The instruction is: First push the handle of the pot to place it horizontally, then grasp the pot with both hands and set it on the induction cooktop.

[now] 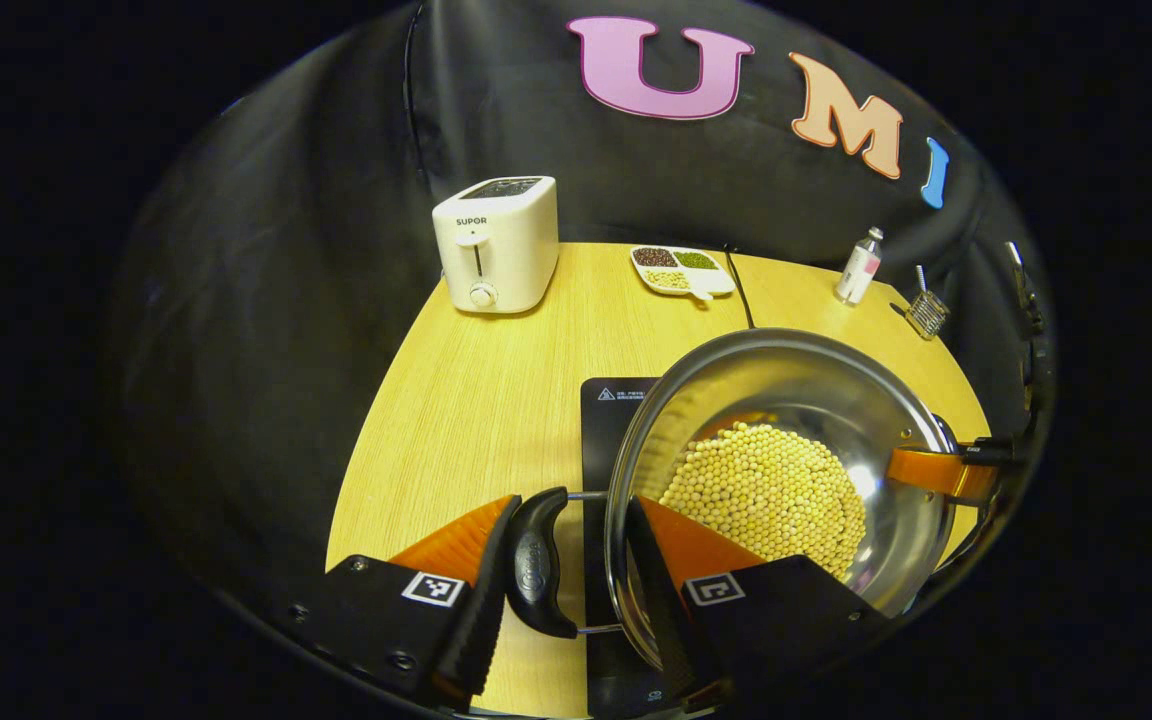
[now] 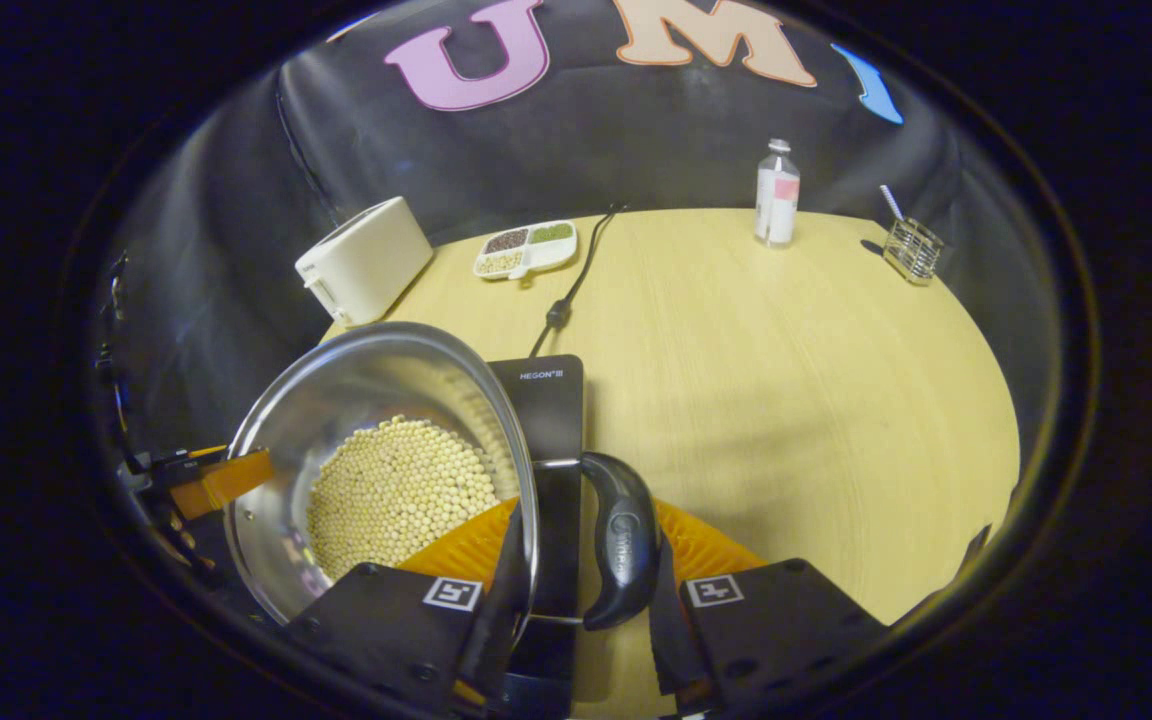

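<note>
In the left gripper view, a toaster [image 1: 496, 245] stands at the table's [image 1: 456, 400] far left corner, well left of the pot [image 1: 786, 480]. The left gripper [image 1: 561, 570] straddles the pot's left side: one finger lies outside the black handle [image 1: 536, 575], the other inside the rim, so handle and wall sit between them; whether both press tight, I cannot tell. The pot, holding pale beans [image 1: 766, 495], hangs over the cooktop [image 1: 611, 420], whose dark slab shows just left of and under it. Behind the pot lie a bean dish [image 1: 681, 270], then a bottle [image 1: 858, 266] and a wire holder [image 1: 926, 313] to the right. In the right gripper view the pot [image 2: 376, 470] is at left, the other gripper's finger on its far rim. The right gripper [image 2: 581, 585] spans the rim and the handle [image 2: 621, 540] likewise, over the cooktop [image 2: 548, 400]; bare table [image 2: 786, 400] lies to the pot's right.
</note>
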`<action>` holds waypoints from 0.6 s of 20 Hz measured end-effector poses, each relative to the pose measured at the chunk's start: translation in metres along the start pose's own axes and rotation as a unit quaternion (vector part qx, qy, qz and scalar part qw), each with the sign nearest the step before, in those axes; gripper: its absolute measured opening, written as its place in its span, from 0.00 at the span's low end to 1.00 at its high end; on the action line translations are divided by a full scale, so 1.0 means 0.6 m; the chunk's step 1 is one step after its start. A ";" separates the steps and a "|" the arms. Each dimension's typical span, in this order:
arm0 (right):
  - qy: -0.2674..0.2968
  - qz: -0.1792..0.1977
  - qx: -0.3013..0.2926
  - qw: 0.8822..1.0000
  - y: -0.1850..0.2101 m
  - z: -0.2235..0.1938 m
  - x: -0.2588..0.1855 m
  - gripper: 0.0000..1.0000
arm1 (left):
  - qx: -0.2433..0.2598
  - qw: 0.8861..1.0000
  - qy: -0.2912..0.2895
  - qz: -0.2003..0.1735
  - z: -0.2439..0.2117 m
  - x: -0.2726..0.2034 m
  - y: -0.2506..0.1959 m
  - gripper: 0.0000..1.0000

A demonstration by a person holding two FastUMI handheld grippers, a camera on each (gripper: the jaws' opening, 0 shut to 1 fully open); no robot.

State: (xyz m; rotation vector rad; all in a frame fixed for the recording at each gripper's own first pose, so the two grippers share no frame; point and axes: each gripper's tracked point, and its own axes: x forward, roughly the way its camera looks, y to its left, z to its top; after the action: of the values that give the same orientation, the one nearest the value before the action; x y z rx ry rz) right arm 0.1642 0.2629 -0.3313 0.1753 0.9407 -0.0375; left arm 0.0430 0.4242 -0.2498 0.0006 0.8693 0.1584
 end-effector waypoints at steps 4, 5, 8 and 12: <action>-0.005 -0.004 0.005 1.000 0.003 0.005 0.000 0.53 | 0.004 1.000 -0.006 -0.006 0.005 0.006 0.002 0.66; -0.005 -0.004 0.006 1.000 0.001 0.006 0.001 0.53 | 0.005 1.000 -0.007 -0.006 0.009 0.007 0.003 0.66; -0.007 -0.005 0.007 1.000 0.006 0.014 0.007 0.53 | 0.010 1.000 -0.011 -0.004 0.015 0.012 0.004 0.66; -0.009 -0.005 0.008 1.000 0.004 0.021 0.010 0.53 | 0.011 1.000 -0.015 -0.004 0.020 0.016 0.006 0.66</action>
State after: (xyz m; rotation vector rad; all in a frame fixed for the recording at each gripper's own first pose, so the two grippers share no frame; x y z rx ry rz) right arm 0.1781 0.2635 -0.3285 0.1849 0.9238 -0.0548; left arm 0.0576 0.4297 -0.2490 0.0190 0.8408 0.1404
